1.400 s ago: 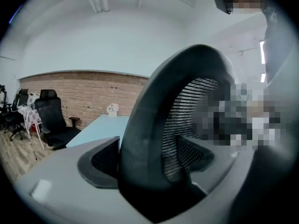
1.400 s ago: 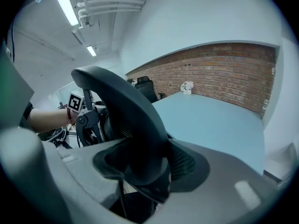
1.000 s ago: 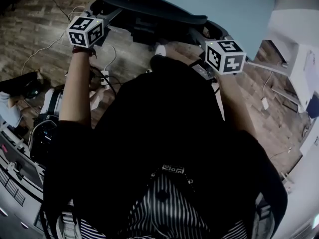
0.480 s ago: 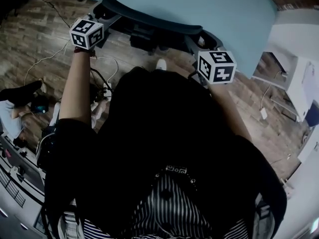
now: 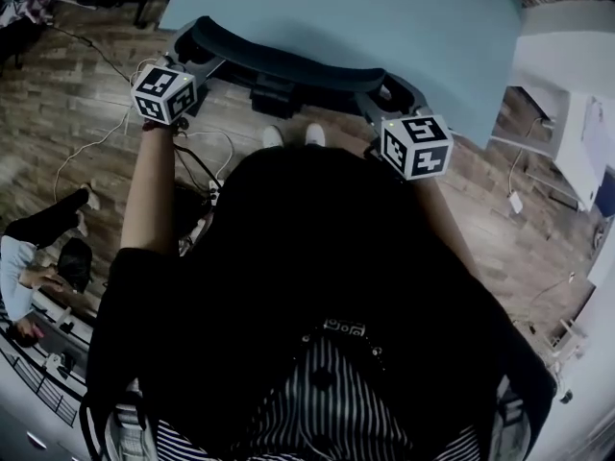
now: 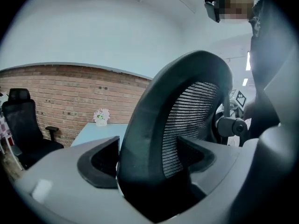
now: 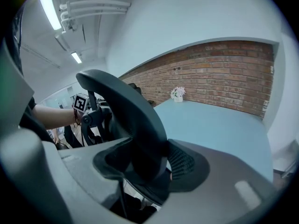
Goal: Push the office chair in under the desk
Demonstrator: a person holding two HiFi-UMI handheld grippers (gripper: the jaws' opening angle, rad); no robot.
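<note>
The office chair's dark curved backrest (image 5: 288, 60) stands at the near edge of the light blue desk (image 5: 384, 17). My left gripper (image 5: 178, 70) holds the backrest's left end and my right gripper (image 5: 396, 104) its right end. In the left gripper view the black mesh-backed frame (image 6: 187, 106) fills the gap of the left gripper (image 6: 149, 160), both pads against it. In the right gripper view the frame (image 7: 126, 106) sits likewise in the right gripper (image 7: 147, 167). The seat and base are hidden below.
A small flower pot (image 7: 178, 94) stands on the desk by the brick wall (image 7: 224, 73). Another black chair (image 6: 23, 125) is at the far left. Cables (image 5: 96, 142) cross the wood floor, a person (image 5: 38, 257) sits low at the left, and white furniture (image 5: 567, 56) is at the right.
Both grippers have gone forward with the backrest, and more of the desk top shows beyond it. The person's shoes now show behind the chair.
</note>
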